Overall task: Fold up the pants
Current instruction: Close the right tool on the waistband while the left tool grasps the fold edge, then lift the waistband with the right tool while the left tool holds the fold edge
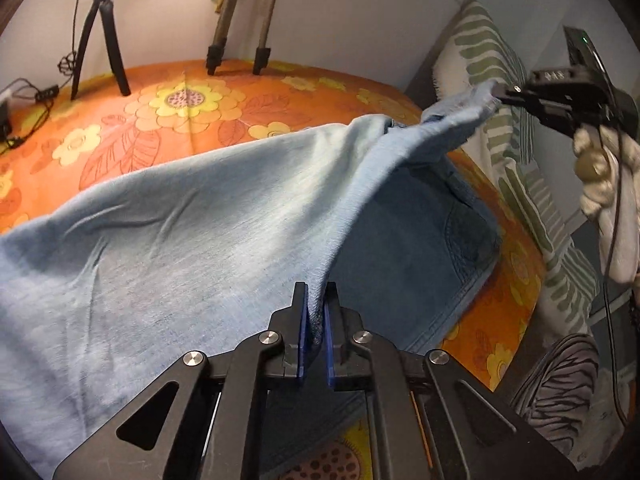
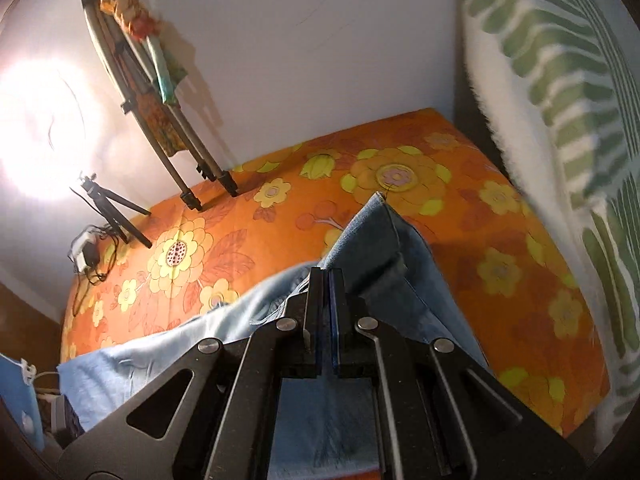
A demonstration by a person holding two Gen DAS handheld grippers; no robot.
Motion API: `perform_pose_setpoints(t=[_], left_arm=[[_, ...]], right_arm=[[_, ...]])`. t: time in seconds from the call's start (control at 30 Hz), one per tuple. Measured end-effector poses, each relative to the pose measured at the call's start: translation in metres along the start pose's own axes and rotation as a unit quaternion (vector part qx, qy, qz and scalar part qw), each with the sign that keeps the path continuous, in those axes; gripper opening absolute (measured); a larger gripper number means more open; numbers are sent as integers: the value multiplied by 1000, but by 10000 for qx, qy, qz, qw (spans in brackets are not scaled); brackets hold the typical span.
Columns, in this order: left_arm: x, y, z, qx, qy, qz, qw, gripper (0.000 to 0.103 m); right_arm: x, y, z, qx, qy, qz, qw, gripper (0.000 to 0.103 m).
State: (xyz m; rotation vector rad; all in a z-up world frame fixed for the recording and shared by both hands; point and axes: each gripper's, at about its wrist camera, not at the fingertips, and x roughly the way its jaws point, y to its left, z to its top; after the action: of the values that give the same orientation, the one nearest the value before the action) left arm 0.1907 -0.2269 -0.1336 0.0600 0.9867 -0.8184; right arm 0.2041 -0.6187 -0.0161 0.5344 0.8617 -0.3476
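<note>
- A pair of light blue denim pants (image 1: 168,216) lies spread on a bed covered by an orange floral sheet (image 1: 168,92), with one layer of the fabric raised off the darker denim beneath it.
- The left hand-held gripper (image 1: 316,312) pinches a bunched fold of the pants between its blue pads, the cloth rising taut from the jaws toward the upper right.
- The right hand-held gripper (image 1: 498,94), seen from the left wrist camera, clamps the far end of that raised layer well above the bed, in front of a green-and-white striped cushion (image 1: 492,52).
- In the right wrist view the same hand-held gripper (image 2: 326,280) has its jaws pressed together on a seamed edge of the denim, which peaks just beyond the fingertips.
- A small black tripod (image 1: 102,40) and the legs of a larger stand (image 1: 240,32) rest on the sheet near the wall, beside a tangle of cables (image 1: 24,108).
- A bright lamp (image 2: 36,128) glares against the wall.
</note>
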Motion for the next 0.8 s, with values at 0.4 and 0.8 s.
perform_pose_setpoints(t=[0.4, 0.8], left_arm=[[11, -35, -27, 1215, 187, 617, 9905, 5], [7, -35, -29, 1268, 120, 672, 9896, 3]], right_arm=[[22, -102, -98, 1222, 495, 222, 9910, 2], [20, -118, -110, 1503, 555, 580, 9854, 2]])
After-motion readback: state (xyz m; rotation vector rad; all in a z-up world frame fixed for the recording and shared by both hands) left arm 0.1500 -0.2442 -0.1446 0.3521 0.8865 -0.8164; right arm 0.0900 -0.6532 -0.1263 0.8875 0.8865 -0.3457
